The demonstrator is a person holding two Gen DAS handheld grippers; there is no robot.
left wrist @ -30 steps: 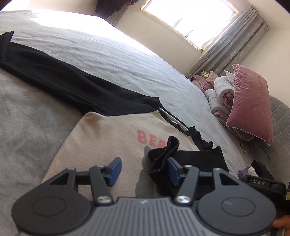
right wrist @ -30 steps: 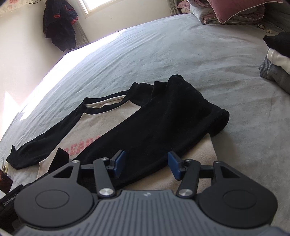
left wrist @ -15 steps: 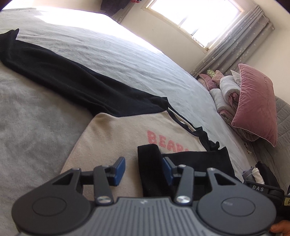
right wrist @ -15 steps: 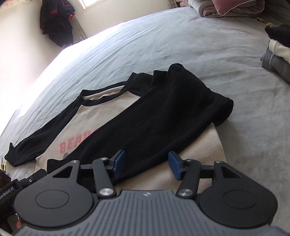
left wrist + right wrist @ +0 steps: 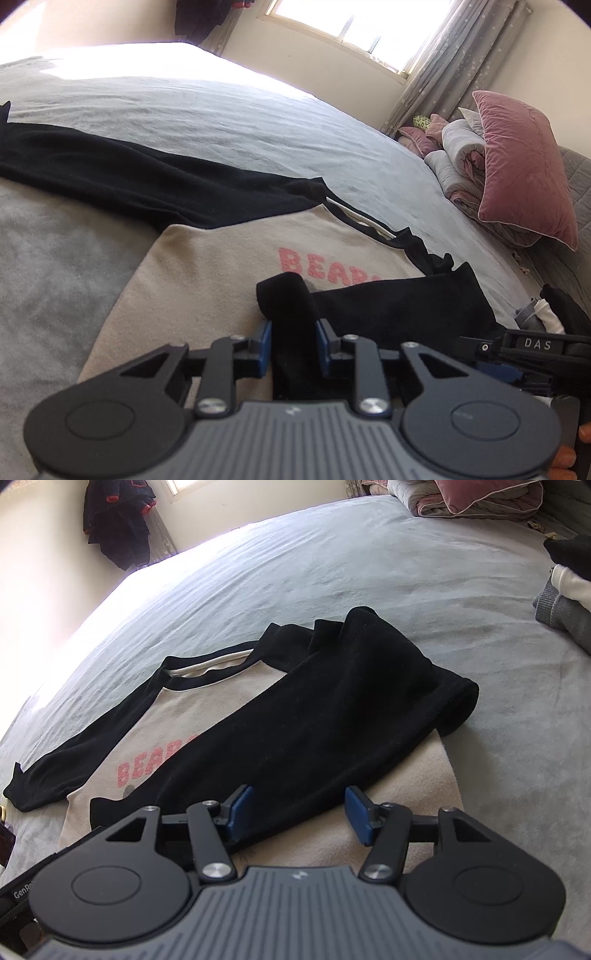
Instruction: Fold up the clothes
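I am working on a wide bed (image 5: 369, 565) covered in a gray blanket, in a sunlit bedroom with a window (image 5: 354, 26) and pale curtains (image 5: 454, 55) on the far wall. Spread flat on the blanket is the shirt (image 5: 207, 716) I am folding: a cream body with pink letters across the chest, a black collar and black sleeves. Starting at the left of my left camera's view, one black sleeve (image 5: 122, 173) lies stretched straight out across the blanket, away from the body. Further right, the other sleeve (image 5: 317, 716) is folded diagonally across the chest, covering the end of the pink word. My left gripper (image 5: 293, 341) has the cuff (image 5: 286, 295) of that folded sleeve between its blue pads; the jaws are closing, and the pads already press the black cloth from both sides. To its right my right gripper (image 5: 299, 814) hovers low over the same sleeve and the cream hem, its jaws spread apart and opening a little, with nothing pinched. Off to the right lie a pink pillow (image 5: 524, 166) leaning on rolled bedding (image 5: 458, 155), and a small stack of folded clothes (image 5: 565, 602). A dark garment (image 5: 118, 520) hangs on the wall in the far corner.
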